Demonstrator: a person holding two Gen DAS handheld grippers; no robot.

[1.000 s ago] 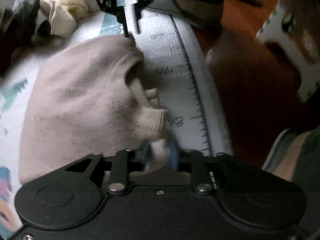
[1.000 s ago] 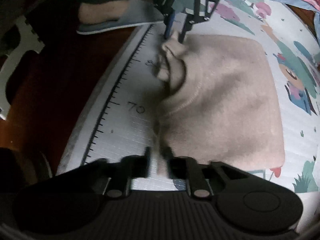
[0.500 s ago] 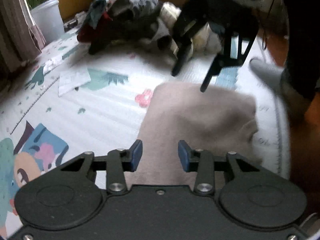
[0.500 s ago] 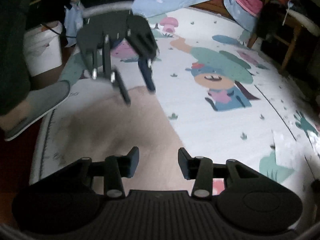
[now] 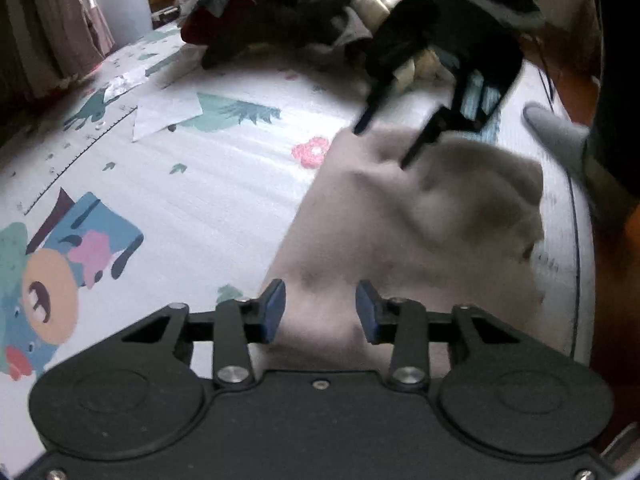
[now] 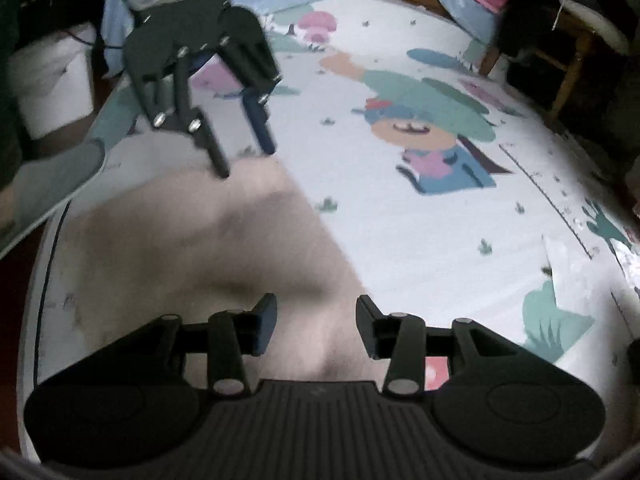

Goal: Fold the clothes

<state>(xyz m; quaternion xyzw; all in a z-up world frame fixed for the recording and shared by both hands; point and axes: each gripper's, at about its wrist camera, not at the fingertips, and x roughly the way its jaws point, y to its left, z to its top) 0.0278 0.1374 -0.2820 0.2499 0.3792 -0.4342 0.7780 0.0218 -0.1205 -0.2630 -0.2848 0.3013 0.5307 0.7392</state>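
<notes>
Left gripper [image 5: 320, 312], nearest in the left wrist view: blue-padded fingers spread wide, nothing between them, poised over the near edge of the beige knit garment [image 5: 408, 232].

Garment lies folded into a compact, roughly rectangular bundle on the cartoon-printed play mat [image 5: 200, 200], close to the mat's ruler-marked border. Surface rumpled, blurred; one corner bulges toward the border.

Right gripper [image 6: 316, 324], nearest in the right wrist view: fingers likewise wide apart, empty, over the opposite end of the garment [image 6: 192, 248]. Cannot tell whether either claw touches the cloth.

Each claw shows in the other's camera at the garment's far end: the right gripper [image 5: 384, 148] above the far edge with fingers parted, motion-blurred; the left gripper [image 6: 244, 160] with fingertips pointing down at the far edge, parted.

Beside the garment, off the mat border: a foot in a grey slipper [image 5: 556, 140].

Beyond the garment on the mat: a pink flower print [image 5: 312, 152], then a white sheet of paper [image 5: 168, 114].

Farther still from the garment: a heap of mixed clothes [image 5: 280, 12], dark, red and cream, at the mat's far edge. A white bucket [image 5: 120, 4] stands past the heap's left side.
</notes>
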